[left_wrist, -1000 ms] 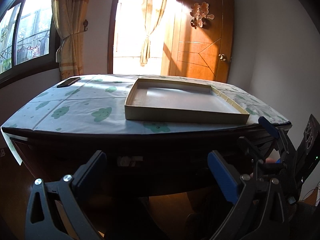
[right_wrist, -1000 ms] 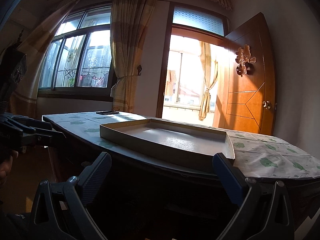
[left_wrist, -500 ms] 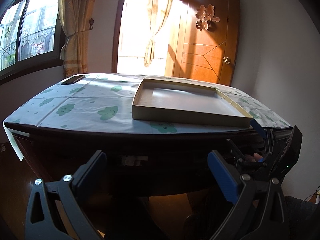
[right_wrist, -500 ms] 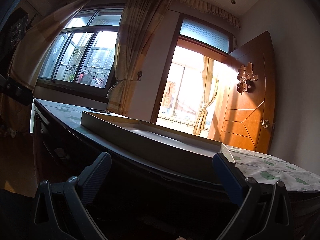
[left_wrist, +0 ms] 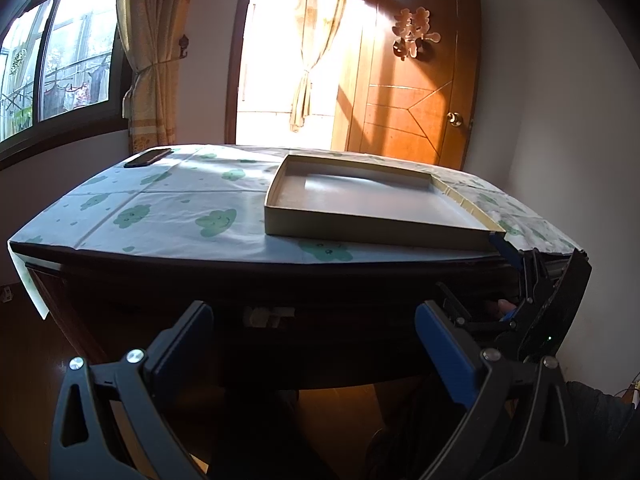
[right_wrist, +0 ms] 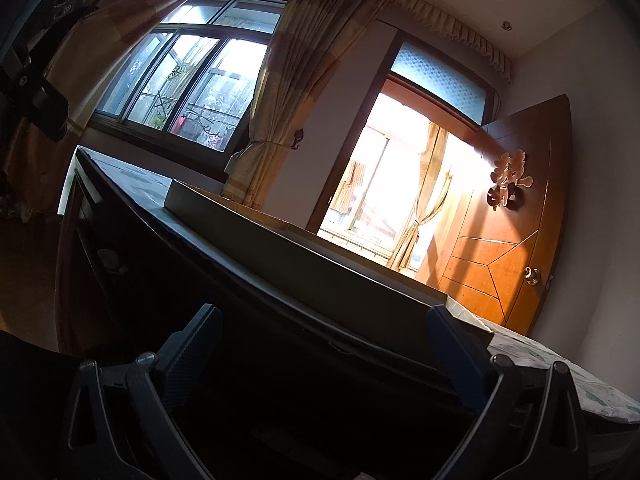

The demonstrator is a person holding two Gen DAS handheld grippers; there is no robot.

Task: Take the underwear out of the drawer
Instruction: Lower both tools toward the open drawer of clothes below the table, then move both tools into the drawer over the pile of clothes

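No underwear shows in either view. The dark wooden table's drawer front [left_wrist: 240, 312] lies in shadow under the tabletop, with a pale handle [left_wrist: 267, 316] at its middle, and looks closed. My left gripper [left_wrist: 314, 344] is open and empty, low in front of that handle. My right gripper [right_wrist: 322, 348] is also open and empty, tilted, close under the table's front edge. In the left wrist view the right gripper [left_wrist: 536, 300] sits by the table's front right corner, with a fingertip of the person's hand behind it.
A shallow cardboard box [left_wrist: 280, 220] rests on the cloud-print tablecloth [left_wrist: 168, 208]. A dark phone [left_wrist: 147, 157] lies at the far left corner. Behind stand an open wooden door [left_wrist: 416, 92], curtains and a window. The left gripper's body [right_wrist: 36, 88] shows top left in the right wrist view.
My right gripper has dropped below the tabletop and tilted, closing on the table's front right. The left gripper has drifted slightly, keeping low before the drawer front. Both stay open.
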